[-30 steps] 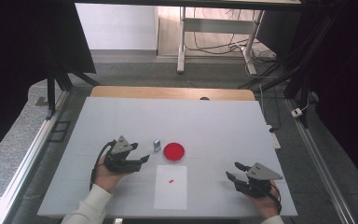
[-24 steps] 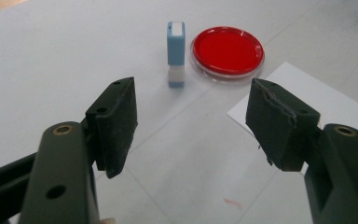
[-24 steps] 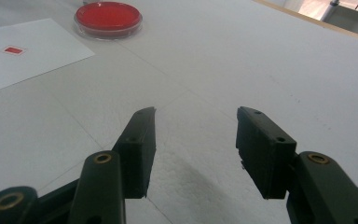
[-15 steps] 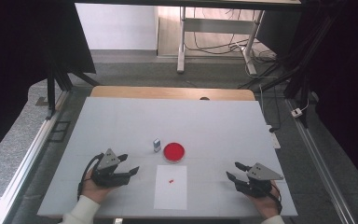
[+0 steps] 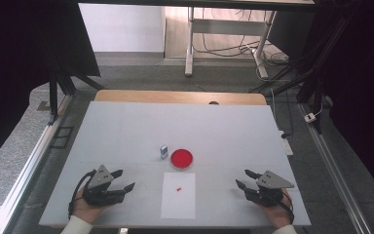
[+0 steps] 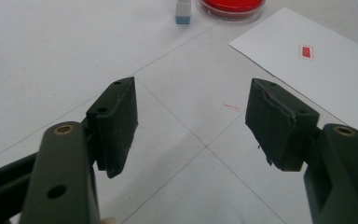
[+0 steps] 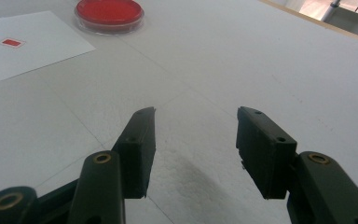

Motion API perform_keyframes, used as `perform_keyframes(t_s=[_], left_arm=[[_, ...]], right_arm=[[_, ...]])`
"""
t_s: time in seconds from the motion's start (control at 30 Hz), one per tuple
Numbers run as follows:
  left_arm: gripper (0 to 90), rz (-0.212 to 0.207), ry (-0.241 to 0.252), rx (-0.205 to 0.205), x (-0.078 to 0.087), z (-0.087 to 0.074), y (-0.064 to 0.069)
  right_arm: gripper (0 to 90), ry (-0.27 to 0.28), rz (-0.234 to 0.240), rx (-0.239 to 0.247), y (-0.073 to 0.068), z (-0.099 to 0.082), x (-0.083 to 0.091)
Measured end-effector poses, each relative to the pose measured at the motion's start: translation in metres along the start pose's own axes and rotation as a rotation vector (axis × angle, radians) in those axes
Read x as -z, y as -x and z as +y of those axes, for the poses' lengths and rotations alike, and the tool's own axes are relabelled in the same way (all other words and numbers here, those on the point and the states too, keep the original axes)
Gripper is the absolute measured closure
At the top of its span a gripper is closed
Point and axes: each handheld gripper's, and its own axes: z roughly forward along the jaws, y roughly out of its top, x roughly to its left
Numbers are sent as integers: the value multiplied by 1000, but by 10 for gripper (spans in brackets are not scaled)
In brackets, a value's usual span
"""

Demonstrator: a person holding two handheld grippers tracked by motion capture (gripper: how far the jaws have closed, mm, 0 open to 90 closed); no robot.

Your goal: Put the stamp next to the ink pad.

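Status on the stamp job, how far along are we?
Looks done: white paper sheet bears a small red rectangular mark. The small white-and-blue stamp block stands beside the round red ink dish, nothing touching them. In hand: nothing; left tool and right tool are open and empty, low over the white table. Left: possibly nothing.

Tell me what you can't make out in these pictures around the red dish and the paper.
- Small white and blue block: too small in the high view, cut by the top edge in the left gripper view; what it is stays unclear.
- Red mark on the paper: too small to read.
- Red dish: cut by the top edge, left gripper view.
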Motion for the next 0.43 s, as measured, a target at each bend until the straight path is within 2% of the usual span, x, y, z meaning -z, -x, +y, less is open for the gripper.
perform_keyframes(t_s=[0.43], left_arm=[[340, -1, -8, 1, -1, -1, -1]], right_arm=[[467, -2, -5, 9, 0, 0, 1]])
